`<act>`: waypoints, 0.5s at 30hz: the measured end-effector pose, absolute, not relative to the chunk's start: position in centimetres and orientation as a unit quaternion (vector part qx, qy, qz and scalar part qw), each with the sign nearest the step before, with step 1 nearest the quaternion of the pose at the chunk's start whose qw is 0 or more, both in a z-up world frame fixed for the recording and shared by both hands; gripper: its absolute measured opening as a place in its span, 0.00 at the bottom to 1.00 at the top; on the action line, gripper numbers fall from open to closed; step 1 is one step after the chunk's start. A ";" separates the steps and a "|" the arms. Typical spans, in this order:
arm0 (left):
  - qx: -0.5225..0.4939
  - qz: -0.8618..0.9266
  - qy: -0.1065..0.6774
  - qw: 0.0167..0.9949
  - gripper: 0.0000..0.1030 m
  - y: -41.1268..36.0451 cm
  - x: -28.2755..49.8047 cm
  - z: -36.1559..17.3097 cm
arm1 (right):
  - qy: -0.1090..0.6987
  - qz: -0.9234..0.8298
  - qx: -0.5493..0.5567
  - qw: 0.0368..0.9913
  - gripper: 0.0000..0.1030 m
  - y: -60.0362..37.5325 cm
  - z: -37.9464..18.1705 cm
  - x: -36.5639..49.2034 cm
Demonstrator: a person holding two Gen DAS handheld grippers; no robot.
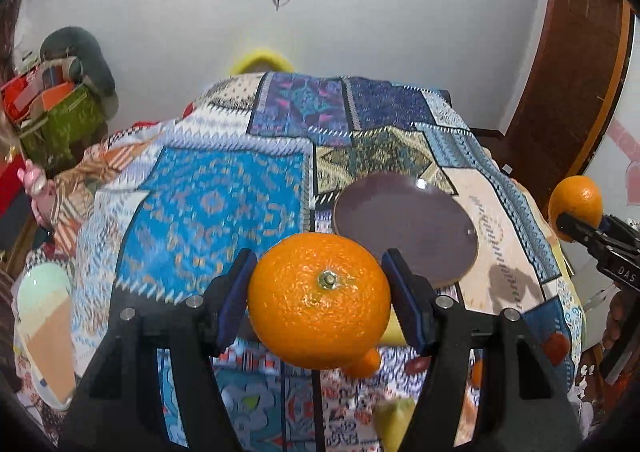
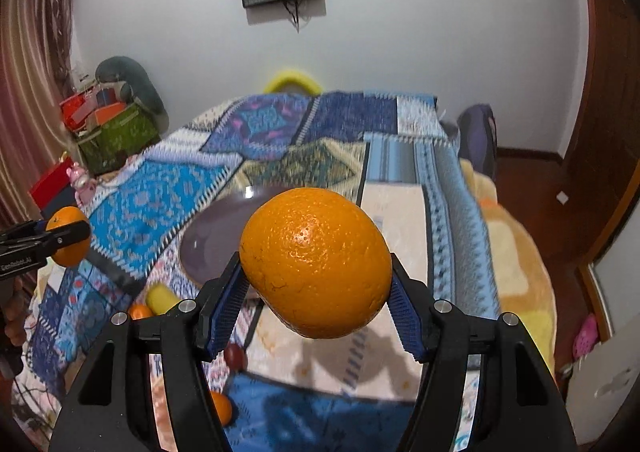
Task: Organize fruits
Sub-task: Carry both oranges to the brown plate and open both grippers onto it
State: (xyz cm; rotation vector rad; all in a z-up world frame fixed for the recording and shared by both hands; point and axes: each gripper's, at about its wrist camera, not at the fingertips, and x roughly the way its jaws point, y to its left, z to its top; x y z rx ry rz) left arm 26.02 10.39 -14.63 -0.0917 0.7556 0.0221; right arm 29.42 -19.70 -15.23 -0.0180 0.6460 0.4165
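Observation:
My left gripper (image 1: 319, 298) is shut on an orange (image 1: 319, 300) with its stem end facing the camera, held above the patterned bedspread. My right gripper (image 2: 316, 284) is shut on a second, larger orange (image 2: 316, 262). A dark purple plate (image 1: 404, 230) lies on the bedspread ahead of both; it also shows in the right wrist view (image 2: 224, 236), partly behind the orange. Each gripper shows in the other's view: the right one with its orange (image 1: 576, 204) at the far right, the left one with its orange (image 2: 68, 236) at the far left.
Below the grippers lie loose fruits: a yellow fruit (image 2: 160, 298), small oranges (image 2: 140, 311) (image 2: 222, 406), a dark red fruit (image 2: 235, 357) and a yellow-green piece (image 1: 394, 422). A green box of clutter (image 2: 116, 132) stands left of the bed. A door (image 1: 576, 84) is at the right.

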 end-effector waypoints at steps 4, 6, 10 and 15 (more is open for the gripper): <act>-0.040 0.010 0.366 0.930 0.62 10.1 27.8 -14.5 | 0.296 0.203 -0.016 0.933 0.61 -19.1 -14.3 30.2; -0.040 0.007 0.367 0.929 0.62 10.1 28.6 -14.6 | 0.290 0.202 -0.018 0.935 0.61 -18.8 -14.1 30.8; -0.038 0.007 0.366 0.930 0.62 9.9 30.1 -14.7 | 0.286 0.203 -0.023 0.936 0.61 -18.1 -13.9 31.9; -0.024 0.006 0.360 0.933 0.62 9.2 31.6 -14.8 | 0.286 0.204 -0.027 0.936 0.61 -17.1 -14.1 33.8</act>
